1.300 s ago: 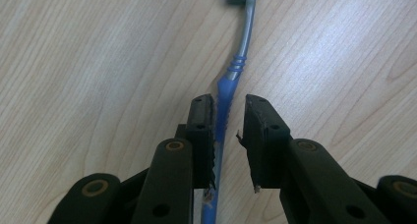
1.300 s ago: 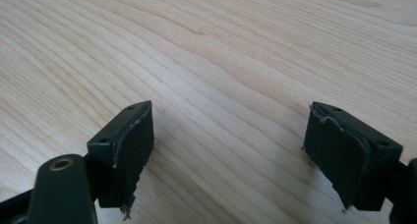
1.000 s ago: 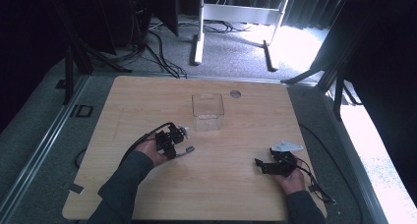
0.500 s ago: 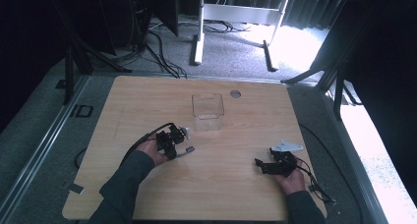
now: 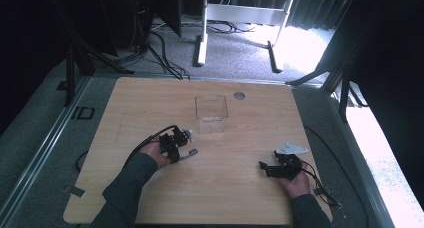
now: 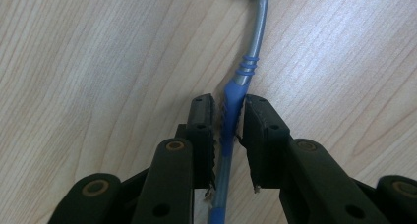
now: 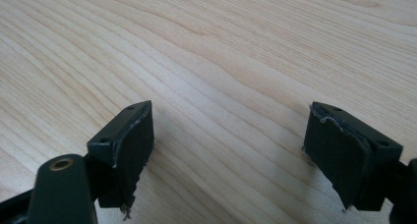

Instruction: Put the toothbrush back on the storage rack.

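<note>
Pale wood grain runs across the table we look down on, and we find nothing moved since a second ago. At our left, the left gripper lies low over the wood, its jaws clamped on the blue handle of a toothbrush lying flat. Beyond it stands a clear box, apart from both hands. At our right, the right gripper rests near the table edge, jaws spread wide over bare wood.
</note>
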`<state>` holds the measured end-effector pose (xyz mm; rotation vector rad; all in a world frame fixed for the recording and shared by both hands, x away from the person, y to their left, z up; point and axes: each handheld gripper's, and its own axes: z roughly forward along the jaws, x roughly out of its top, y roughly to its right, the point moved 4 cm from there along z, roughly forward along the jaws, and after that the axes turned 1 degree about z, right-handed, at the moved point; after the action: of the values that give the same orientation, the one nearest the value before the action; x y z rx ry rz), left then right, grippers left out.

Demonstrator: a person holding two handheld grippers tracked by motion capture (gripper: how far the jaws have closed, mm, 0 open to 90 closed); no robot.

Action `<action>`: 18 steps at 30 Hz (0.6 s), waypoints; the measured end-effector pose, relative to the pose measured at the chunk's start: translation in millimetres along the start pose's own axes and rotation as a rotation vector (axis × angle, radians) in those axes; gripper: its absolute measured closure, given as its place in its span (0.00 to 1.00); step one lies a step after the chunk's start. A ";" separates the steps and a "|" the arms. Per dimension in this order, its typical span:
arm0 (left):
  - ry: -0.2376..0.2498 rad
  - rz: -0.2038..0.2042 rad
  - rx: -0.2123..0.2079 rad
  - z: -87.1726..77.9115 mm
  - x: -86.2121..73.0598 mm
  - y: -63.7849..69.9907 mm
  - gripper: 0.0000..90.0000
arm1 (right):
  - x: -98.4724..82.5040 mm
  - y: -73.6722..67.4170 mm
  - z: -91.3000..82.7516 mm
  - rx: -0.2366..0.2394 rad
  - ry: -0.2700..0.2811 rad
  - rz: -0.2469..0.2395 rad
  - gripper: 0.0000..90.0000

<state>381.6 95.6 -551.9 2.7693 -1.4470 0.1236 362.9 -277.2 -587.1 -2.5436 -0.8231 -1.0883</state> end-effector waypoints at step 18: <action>-0.027 0.007 -0.009 4.7 -0.5 0.6 0.83 | 0.0 0.0 0.0 0.000 0.000 0.000 0.21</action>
<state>381.2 95.4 -556.7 2.7698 -1.4591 0.0795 362.9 -277.3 -587.1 -2.5440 -0.8231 -1.0884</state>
